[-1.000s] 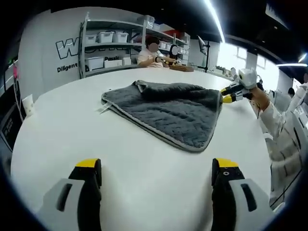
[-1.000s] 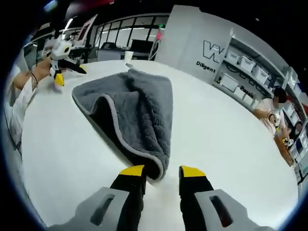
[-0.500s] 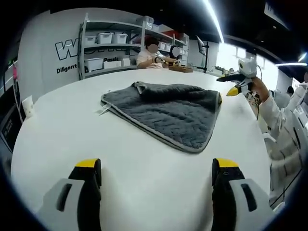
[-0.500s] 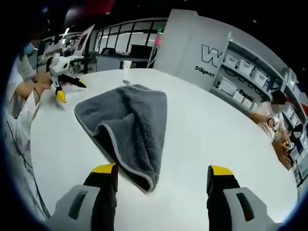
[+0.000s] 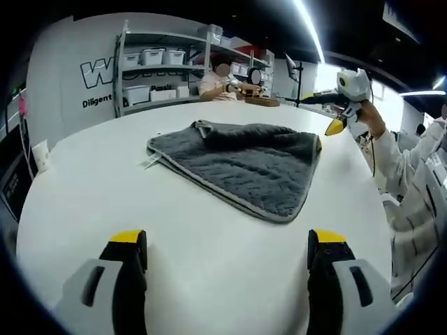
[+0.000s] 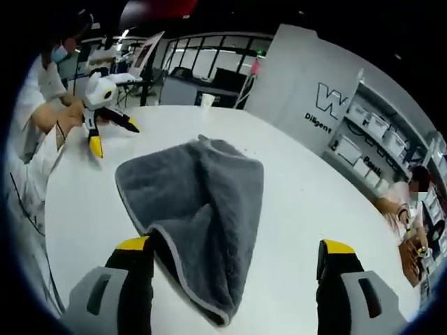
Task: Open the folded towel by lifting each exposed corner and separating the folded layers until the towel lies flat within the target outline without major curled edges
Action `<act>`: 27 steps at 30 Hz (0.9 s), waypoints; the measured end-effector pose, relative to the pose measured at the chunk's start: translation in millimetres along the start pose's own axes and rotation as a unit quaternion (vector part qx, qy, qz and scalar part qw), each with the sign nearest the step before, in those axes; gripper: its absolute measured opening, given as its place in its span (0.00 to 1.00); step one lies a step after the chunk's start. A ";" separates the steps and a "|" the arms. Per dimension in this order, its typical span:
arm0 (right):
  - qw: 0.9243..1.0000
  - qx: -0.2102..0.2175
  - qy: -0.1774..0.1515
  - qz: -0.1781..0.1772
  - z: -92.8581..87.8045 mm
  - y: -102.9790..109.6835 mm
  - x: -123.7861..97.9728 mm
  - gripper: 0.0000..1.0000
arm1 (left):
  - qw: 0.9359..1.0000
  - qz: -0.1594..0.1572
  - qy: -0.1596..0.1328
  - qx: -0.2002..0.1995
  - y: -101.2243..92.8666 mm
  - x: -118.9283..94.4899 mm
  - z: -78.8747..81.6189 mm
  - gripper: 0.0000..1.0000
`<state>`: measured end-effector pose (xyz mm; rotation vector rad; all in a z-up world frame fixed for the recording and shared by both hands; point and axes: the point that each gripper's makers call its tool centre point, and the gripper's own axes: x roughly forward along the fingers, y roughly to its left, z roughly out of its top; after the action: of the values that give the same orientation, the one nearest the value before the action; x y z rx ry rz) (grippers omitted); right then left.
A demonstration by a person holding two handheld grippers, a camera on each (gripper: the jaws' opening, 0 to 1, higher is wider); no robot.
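Note:
A grey towel (image 5: 244, 164) lies folded on the round white table (image 5: 91, 195), with a small tag sticking out at its left edge. My left gripper (image 5: 227, 241) hovers open over the near table edge, well short of the towel. My right gripper (image 5: 320, 114) is raised in a hand above the towel's right corner, jaws apart and holding nothing. In the right gripper view the towel (image 6: 202, 209) shows a doubled layer nearest my open right gripper (image 6: 235, 246), with one jaw over its near edge. The left gripper (image 6: 114, 137) hangs open beyond the towel's far left.
A person sits at the table's far side (image 5: 220, 80) in front of shelves with white bins (image 5: 154, 56). A paper cup (image 5: 40, 150) stands near the table's left edge. The operator's white sleeve (image 5: 405, 181) borders the right side.
My right gripper has opened, let go of the towel's corner and risen up and away from it. The towel has stayed folded. The left gripper has not moved.

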<state>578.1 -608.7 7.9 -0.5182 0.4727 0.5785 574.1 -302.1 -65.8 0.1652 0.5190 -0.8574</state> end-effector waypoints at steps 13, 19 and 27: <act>0.997 -0.048 -0.047 0.031 58.0 26.1 34.4 0.98 | 1.000 -0.003 -0.009 0.001 -1.3 -1.3 4.6 0.93; 0.995 -0.080 -0.055 0.037 74.5 40.4 52.1 0.83 | 1.000 -0.003 -0.006 0.002 -2.1 -0.8 3.4 0.93; 0.991 -0.112 -0.035 0.060 77.3 58.3 80.5 0.62 | 1.000 -0.003 -0.002 0.000 -2.6 -0.1 1.3 0.93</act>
<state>622.5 -491.0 4.5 -0.6837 0.3753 0.7673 572.5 -304.2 -64.5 0.1624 0.5154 -0.8628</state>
